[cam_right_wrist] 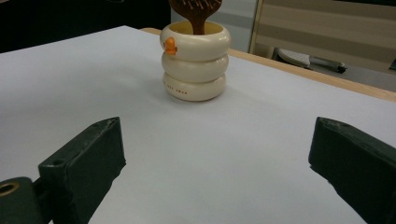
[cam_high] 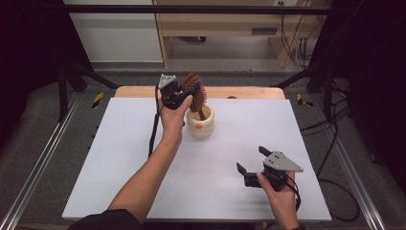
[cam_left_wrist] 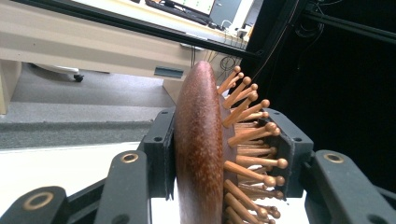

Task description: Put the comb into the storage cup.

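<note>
A: Landmark is the cream holder [cam_high: 200,122], the ringed cup with an orange mark on its side, standing toward the far middle of the white table [cam_high: 119,158]; status of the wooden hairbrush [cam_high: 195,91]?

B: Handle end sits down inside the holder; head sticks up above the rim, tilted; the left gripper [cam_high: 184,94] is just above and to the left of the holder, jaws closed on the brush head; in the left gripper view one pad lies on the smooth back [cam_left_wrist: 198,140], the other against the bristle pins.

A: So placed or not?

B: Judged nearly placed; handle is in, but the grip is not let go; whether the handle rests on the bottom I cannot tell.

A: Other hand?

B: Right gripper [cam_high: 253,166] is well apart from the holder, on the near right side, low over the table; jaws stand wide, nothing between them; it points toward the holder.

A: What is left?

B: Probably release of the head and pulling the left hand clear; check that the brush leans steady on the rim and the holder doesn't tip.
</note>
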